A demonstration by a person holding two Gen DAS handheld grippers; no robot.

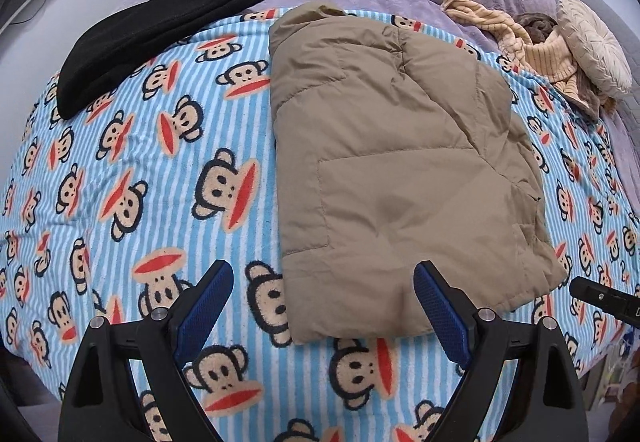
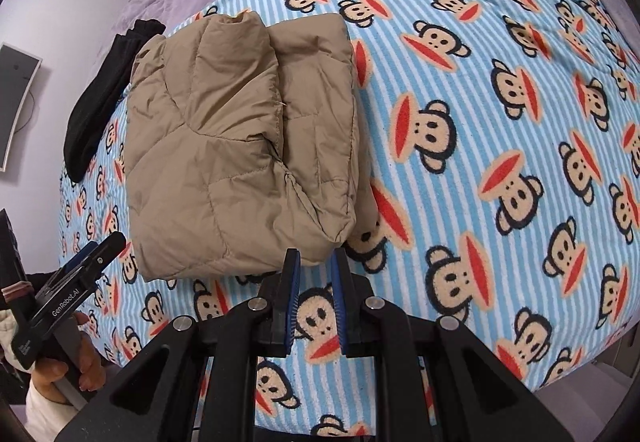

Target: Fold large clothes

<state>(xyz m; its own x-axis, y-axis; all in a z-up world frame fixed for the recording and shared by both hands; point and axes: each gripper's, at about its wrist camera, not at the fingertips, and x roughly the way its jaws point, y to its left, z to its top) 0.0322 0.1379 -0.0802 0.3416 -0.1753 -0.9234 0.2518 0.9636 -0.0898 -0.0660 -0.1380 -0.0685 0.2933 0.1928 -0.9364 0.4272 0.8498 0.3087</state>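
Left gripper (image 1: 324, 278) wide open, empty, hovering over the near hem of the tan puffer jacket (image 1: 400, 161). Right gripper (image 2: 315, 262) nearly closed, narrow gap, holding nothing, just off the jacket's near right corner. Jacket lies folded into a compact block mid-bed on the monkey-print blanket (image 1: 160, 169). Black folded garment (image 1: 152, 41) well apart at far left. Open blanket left and right of the jacket; striped clothes pile (image 1: 532, 49) at far right edge.

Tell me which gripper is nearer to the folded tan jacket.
Left. The left gripper hangs open over the tan jacket's near edge; the right gripper sits just short of it.
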